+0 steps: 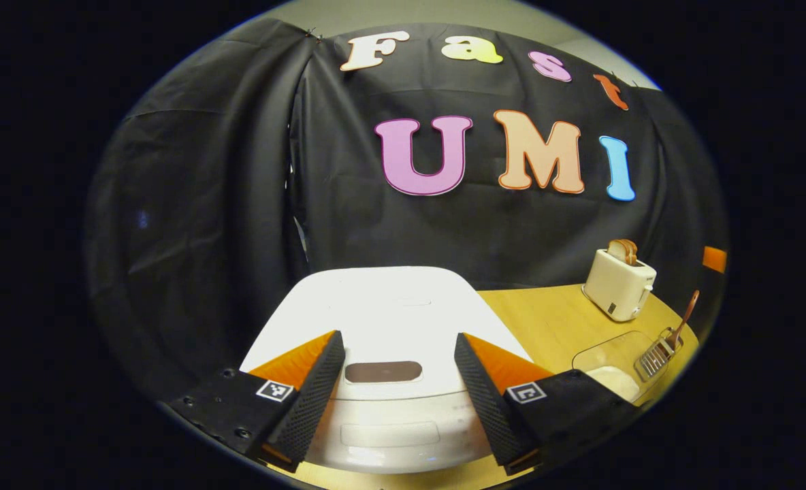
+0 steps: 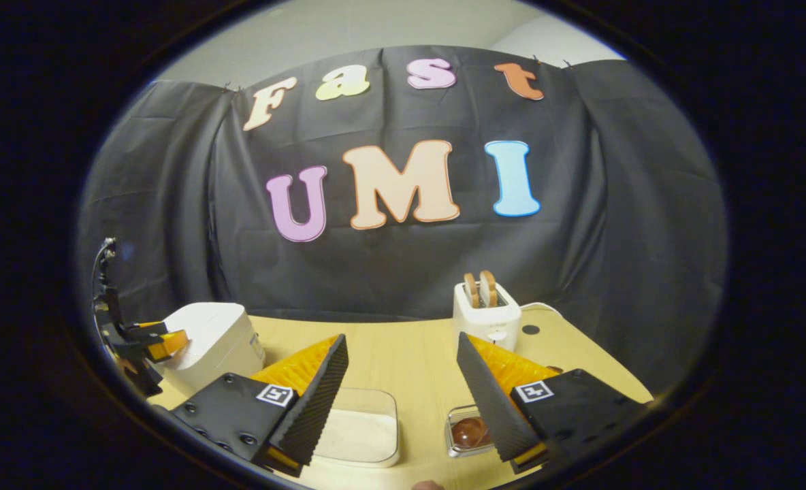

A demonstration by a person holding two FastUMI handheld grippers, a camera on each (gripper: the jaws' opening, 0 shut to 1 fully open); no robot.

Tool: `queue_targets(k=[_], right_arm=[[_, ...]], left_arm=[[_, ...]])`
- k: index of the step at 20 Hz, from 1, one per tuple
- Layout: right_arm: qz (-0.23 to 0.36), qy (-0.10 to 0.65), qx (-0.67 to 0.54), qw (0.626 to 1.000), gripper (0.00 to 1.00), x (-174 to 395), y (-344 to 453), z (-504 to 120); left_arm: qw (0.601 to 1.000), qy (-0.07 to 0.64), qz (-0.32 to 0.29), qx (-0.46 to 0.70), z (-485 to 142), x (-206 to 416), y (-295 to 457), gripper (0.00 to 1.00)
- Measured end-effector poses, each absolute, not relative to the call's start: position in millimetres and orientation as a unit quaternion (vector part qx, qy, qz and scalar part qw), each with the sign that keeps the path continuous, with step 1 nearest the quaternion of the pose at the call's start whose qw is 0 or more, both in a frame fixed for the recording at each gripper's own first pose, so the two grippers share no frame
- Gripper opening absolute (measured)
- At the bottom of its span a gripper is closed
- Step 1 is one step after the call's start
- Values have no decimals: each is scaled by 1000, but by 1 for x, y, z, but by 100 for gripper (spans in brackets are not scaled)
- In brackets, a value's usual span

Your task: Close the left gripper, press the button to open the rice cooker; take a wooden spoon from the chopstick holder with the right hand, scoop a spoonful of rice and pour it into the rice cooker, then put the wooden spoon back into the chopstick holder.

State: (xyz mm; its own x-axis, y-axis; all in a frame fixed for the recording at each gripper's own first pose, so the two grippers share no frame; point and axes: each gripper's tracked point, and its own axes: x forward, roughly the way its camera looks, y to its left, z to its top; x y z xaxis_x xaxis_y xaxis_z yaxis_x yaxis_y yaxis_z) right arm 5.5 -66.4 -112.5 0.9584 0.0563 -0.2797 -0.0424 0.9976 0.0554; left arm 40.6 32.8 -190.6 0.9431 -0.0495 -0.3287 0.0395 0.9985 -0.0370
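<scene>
Your left gripper [image 1: 399, 381] is spread wide over the cooker [image 1: 382, 320]; its lid is down. The dark oval button [image 1: 383, 371] sits between the fingers, touched by neither. Beyond the right finger lies the clear rice box [image 1: 614, 364], with the holder [image 1: 656, 354] just past it and the spoon [image 1: 685, 316] standing tilted in it. A toaster [image 1: 619, 282] stands farther back on the table [image 1: 546, 320].

Your right gripper [image 2: 403, 388] is also wide open and holds nothing. The rice box [image 2: 362, 429] lies beside its left finger, and the holder [image 2: 468, 430] sits partly behind its right finger. The cooker [image 2: 212, 344] is well off to the left, with your other gripper [image 2: 148, 344] at it.
</scene>
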Motion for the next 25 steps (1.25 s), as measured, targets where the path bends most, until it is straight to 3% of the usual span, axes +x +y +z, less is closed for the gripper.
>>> queue_targets(k=[6, 15, 20, 25], right_arm=[[44, 127, 21, 991, 99, 8, -53, -94], [61, 75, 27, 995, 99, 0, -16, -46], [124, 64, 20, 990, 99, -15, 40, -36], [147, 56, 13, 987, 99, -25, 60, -31]], left_arm=[[985, 169, -32, -2, -185, 38, 38, 96], [998, 29, -46, 15, -46, 13, 6, 94], [997, 8, -71, -27, -10, -4, -19, 94], [998, -2, -60, -32, -3, -11, -15, 94]])
